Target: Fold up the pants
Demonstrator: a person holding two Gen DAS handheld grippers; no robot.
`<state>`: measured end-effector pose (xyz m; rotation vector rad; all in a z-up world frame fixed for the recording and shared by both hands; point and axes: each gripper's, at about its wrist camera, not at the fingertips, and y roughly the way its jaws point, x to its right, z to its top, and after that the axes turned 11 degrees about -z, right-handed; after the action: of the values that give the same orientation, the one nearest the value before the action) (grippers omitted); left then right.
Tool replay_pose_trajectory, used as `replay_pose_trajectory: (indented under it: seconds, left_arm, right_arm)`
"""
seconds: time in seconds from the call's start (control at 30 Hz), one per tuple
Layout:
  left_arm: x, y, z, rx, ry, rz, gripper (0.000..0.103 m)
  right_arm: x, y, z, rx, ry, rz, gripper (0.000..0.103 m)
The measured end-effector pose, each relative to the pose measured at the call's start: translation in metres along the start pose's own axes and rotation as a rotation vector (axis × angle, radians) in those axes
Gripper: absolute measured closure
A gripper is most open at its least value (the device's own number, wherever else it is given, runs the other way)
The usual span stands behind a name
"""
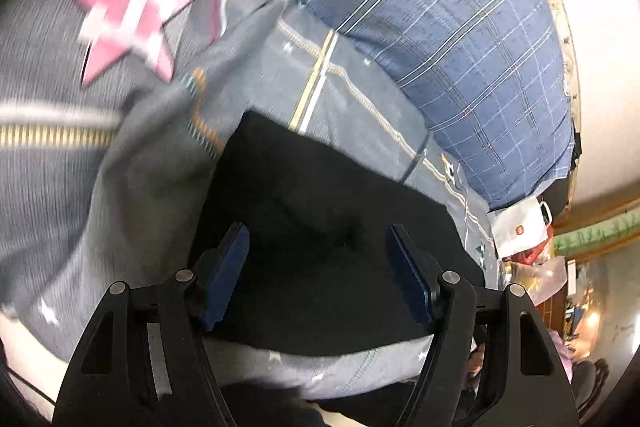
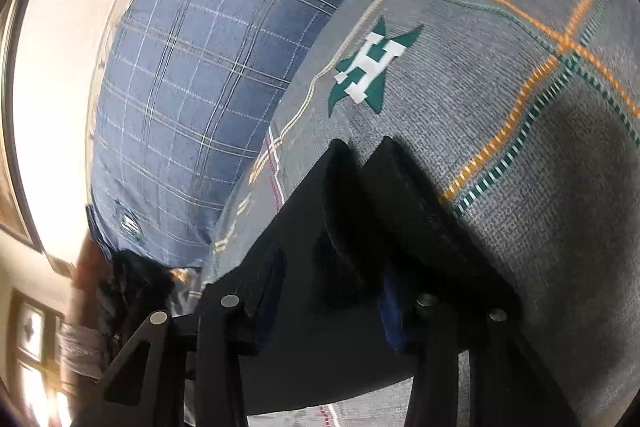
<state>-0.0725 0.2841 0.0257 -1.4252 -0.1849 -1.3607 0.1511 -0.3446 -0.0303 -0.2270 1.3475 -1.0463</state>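
The pants [image 1: 320, 227] are black and lie as a flat, roughly rectangular stack on the bed [image 1: 360, 99], which is covered by a grey sheet with thin yellow, orange and green lines and star emblems. In the left wrist view the left gripper [image 1: 318, 239] hangs over the pants with its blue-padded fingers [image 1: 408, 267] set wide apart and nothing between them; the black cloth fills the gap below. A pink star [image 1: 128, 11] on the sheet shows blurred at upper left, and a blue plaid pillow [image 1: 452, 47] lies along the far side of the bed, next to the wall.

In the right wrist view the pants [image 2: 340, 227] bunch up in thick folds between the fingers of the right gripper [image 2: 332, 267]. The fingers are partly buried in the cloth, and they appear to be clamped on a fold of it. A green star with a white H [image 2: 370, 65] sits on the sheet just beyond the pants, and the pillow [image 2: 192, 87] lies to its left.
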Motion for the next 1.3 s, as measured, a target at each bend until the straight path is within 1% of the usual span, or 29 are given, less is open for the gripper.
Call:
replay_pose_trajectory:
  seconds: [0.03,0.1,0.2,0.3,0.37,0.4,0.5,0.6,0.63,0.7,0.73,0.77,0.8,0.83,0.87,0.93,0.97,1.03,1.07,1.17,1.2,1.23,1.3]
  left_arm:
    - [-0.004,0.001,-0.003,-0.006,-0.039,-0.047,0.033]
    - [-0.009,0.007,-0.001,-0.021,-0.095,-0.105,0.033]
    - [-0.016,0.016,0.009,-0.001,-0.163,-0.122,0.033]
    - [-0.027,0.018,0.015,0.046,-0.257,-0.136,0.033]
    - [-0.034,0.016,0.01,0.099,-0.336,-0.133,0.033]
    - [-0.036,0.016,0.009,0.11,-0.356,-0.133,0.033]
    - [-0.037,0.02,0.011,0.143,-0.373,-0.102,0.033]
    - [-0.043,0.021,0.011,0.183,-0.393,-0.043,0.033]
    - [-0.044,0.022,0.01,0.183,-0.389,-0.032,0.04]
    - [-0.046,0.025,0.009,0.167,-0.371,-0.022,0.055]
    - [-0.046,0.027,0.009,0.163,-0.362,-0.012,0.066]
    - [-0.046,0.028,0.009,0.157,-0.346,-0.008,0.073]
    - [-0.047,0.027,0.007,0.157,-0.334,-0.006,0.085]
    - [-0.044,0.025,0.007,0.161,-0.306,0.002,0.089]
    - [-0.04,0.023,0.006,0.166,-0.279,0.01,0.09]
    - [-0.025,0.016,0.004,0.182,-0.192,0.034,0.091]
    - [-0.017,0.015,0.004,0.183,-0.154,0.039,0.091]
    - [-0.004,0.009,0.005,0.196,-0.074,0.048,0.092]
    - [0.004,0.006,0.005,0.199,-0.02,0.048,0.092]
    - [0.016,0.003,0.01,0.181,0.081,0.026,0.092]
    - [0.018,0.002,0.011,0.17,0.118,0.034,0.092]
    - [0.023,0.004,0.01,0.134,0.189,0.046,0.092]
    - [0.03,0.006,0.007,0.094,0.286,0.066,0.092]
  right_arm:
    - [0.003,-0.001,0.0,-0.002,0.009,0.007,0.06]
    - [0.007,-0.001,0.001,-0.006,0.035,0.024,0.06]
    - [0.007,0.0,0.001,-0.004,0.042,0.024,0.06]
    - [0.005,0.0,0.001,0.002,0.026,0.014,0.06]
    - [0.003,0.001,0.001,0.001,0.024,0.014,0.06]
    - [0.004,0.001,0.001,0.0,0.029,0.017,0.06]
    - [0.008,0.001,0.002,-0.004,0.053,0.028,0.06]
    - [0.009,0.0,0.004,-0.004,0.052,0.029,0.06]
    - [0.01,0.0,0.004,-0.006,0.051,0.03,0.06]
    - [0.01,-0.001,0.004,-0.011,0.046,0.031,0.06]
    - [0.01,-0.001,0.004,-0.012,0.04,0.029,0.06]
    - [0.008,-0.001,0.005,-0.013,0.024,0.022,0.06]
    - [0.006,-0.002,0.004,-0.011,0.01,0.012,0.061]
    - [0.002,-0.004,0.004,-0.002,-0.015,-0.006,0.069]
    - [-0.002,-0.005,0.004,0.004,-0.045,-0.014,0.082]
    - [-0.01,-0.007,0.004,0.016,-0.087,0.014,0.097]
    - [-0.013,-0.009,0.003,0.027,-0.101,0.028,0.098]
    - [-0.017,-0.013,0.003,0.057,-0.118,0.029,0.098]
    - [-0.018,-0.015,0.003,0.068,-0.121,0.041,0.098]
    - [-0.017,-0.026,0.005,0.11,-0.113,0.081,0.099]
    - [-0.017,-0.031,0.005,0.127,-0.115,0.096,0.099]
    - [-0.016,-0.034,0.006,0.139,-0.115,0.107,0.099]
    - [-0.014,-0.042,0.006,0.161,-0.114,0.122,0.099]
